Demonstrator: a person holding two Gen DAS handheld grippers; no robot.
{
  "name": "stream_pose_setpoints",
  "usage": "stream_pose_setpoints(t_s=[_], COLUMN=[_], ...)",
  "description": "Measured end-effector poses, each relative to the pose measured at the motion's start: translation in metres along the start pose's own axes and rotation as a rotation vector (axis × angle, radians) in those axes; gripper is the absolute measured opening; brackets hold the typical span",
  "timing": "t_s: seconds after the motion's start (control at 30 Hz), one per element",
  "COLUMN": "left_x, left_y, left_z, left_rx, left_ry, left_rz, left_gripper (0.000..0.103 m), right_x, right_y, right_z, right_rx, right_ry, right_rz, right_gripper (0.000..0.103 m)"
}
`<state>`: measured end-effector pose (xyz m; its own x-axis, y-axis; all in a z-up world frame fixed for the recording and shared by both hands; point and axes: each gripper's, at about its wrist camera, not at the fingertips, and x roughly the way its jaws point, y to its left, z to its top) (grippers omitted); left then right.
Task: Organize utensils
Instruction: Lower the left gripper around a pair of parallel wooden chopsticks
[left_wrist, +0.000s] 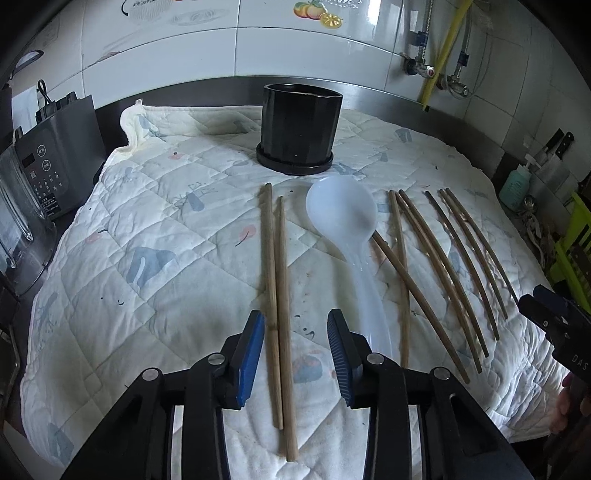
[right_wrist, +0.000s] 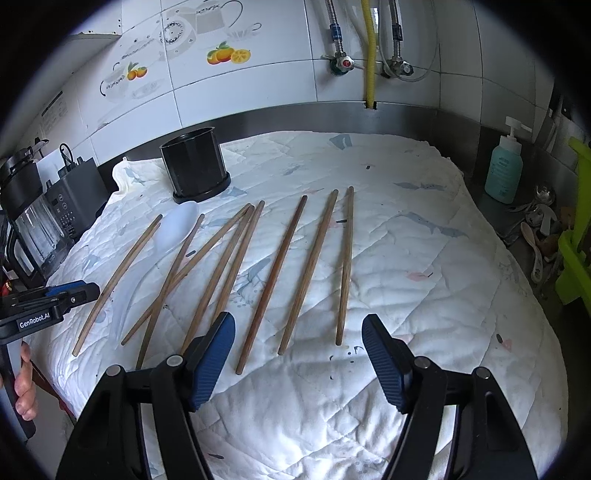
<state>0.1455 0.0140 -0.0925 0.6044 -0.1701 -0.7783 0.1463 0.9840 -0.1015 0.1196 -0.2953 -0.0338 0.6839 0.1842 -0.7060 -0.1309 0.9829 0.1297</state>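
Left jaws: the left gripper (left_wrist: 295, 354) is seen partly open, its blue pads on either side of a pair of chopsticks (left_wrist: 275, 314); the left pad lies against or just beside the nearer stick, the right pad stands clear, so no grip is judged to be made yet.
Right jaws: the right gripper (right_wrist: 299, 362) is held wide open with nothing between the pads; the near ends of three chopsticks (right_wrist: 291, 273) lie just ahead of the gap.
White spoon: the spoon (left_wrist: 341, 218) is laid on the cloth just right of the left jaws, its handle running past the right pad.
Remaining chopsticks: a loose fan of sticks (left_wrist: 439, 266) is spread to the right of the spoon, two of them crossing.
Holder: the black cup (left_wrist: 299, 129) stands upright at the far edge of the quilted cloth (left_wrist: 147, 221); whether anything is inside cannot be told.
Progress: every visible utensil is still on the cloth, so the sorting is judged barely begun; the first pair is being addressed.
Pose: both grippers are angled steeply down toward the cloth, the left low over its pair, the right held above the sticks.
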Motion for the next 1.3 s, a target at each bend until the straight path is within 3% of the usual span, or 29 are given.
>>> stream_pose_setpoints(t_s=[0.2, 0.4, 0.87, 1.17, 1.3], left_x=[0.018, 0.033, -0.008, 0.000, -0.002], left_y=[0.017, 0.036, 0.034, 0.036, 0.038], left_z=[0.023, 0.033, -0.021, -0.032, -0.032], left_rx=[-0.015, -0.055, -0.056, -0.051, -0.020], left_ry=[0.029, 0.057, 0.077, 0.092, 0.091], left_rz=[0.013, -0.007, -0.102, -0.067, -0.019], left_gripper=[0.023, 0.019, 0.020, 0.018, 0.018], right_x=[0.008, 0.015, 0.015, 0.015, 0.014], right_y=[0.009, 0.016, 0.021, 0.027, 0.028], right_z=[0.011, 0.018, 0.009, 0.008, 0.008], right_rx=[-0.032, -0.052, -0.047, -0.059, -0.051], right_ry=[0.016, 0.021, 0.037, 0.033, 0.031], right_rz=[0.046, 0.060, 0.072, 0.086, 0.090], right_gripper=[0.072, 0.068, 0.065, 0.065, 0.065])
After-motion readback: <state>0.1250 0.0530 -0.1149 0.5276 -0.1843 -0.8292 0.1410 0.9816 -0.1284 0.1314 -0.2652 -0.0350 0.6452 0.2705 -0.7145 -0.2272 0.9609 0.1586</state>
